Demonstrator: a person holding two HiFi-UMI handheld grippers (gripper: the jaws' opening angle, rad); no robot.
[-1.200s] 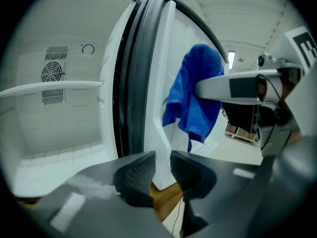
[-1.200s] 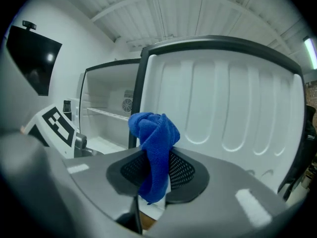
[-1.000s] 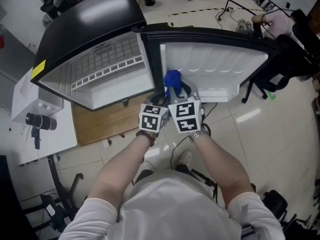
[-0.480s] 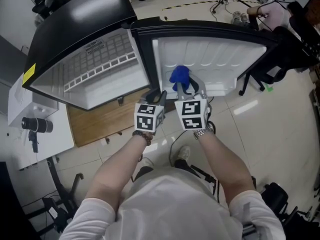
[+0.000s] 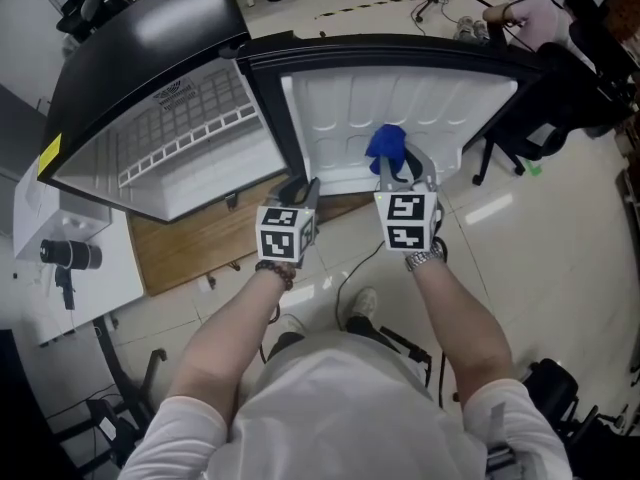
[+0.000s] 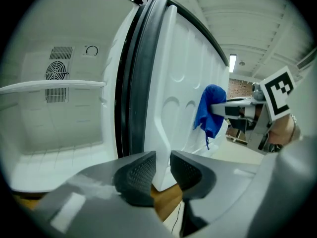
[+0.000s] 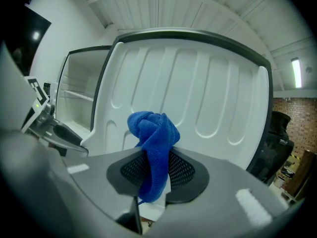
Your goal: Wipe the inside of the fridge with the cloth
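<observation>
1. The left tongs (image 6: 162, 168) are clamped on the lower edge of the open, white-lined fridge door (image 6: 183, 83).
2. The right tongs (image 7: 157, 168) are closed tight on a bunched blue terry cloth (image 7: 152, 133).
3. The cloth sits at the door's ribbed inner panel, about mid-width. Whether it presses on the panel I cannot tell.
4. The squat black fridge (image 5: 140, 38) stands left of the door, its white interior showing one clear shelf (image 6: 54, 86).
</observation>
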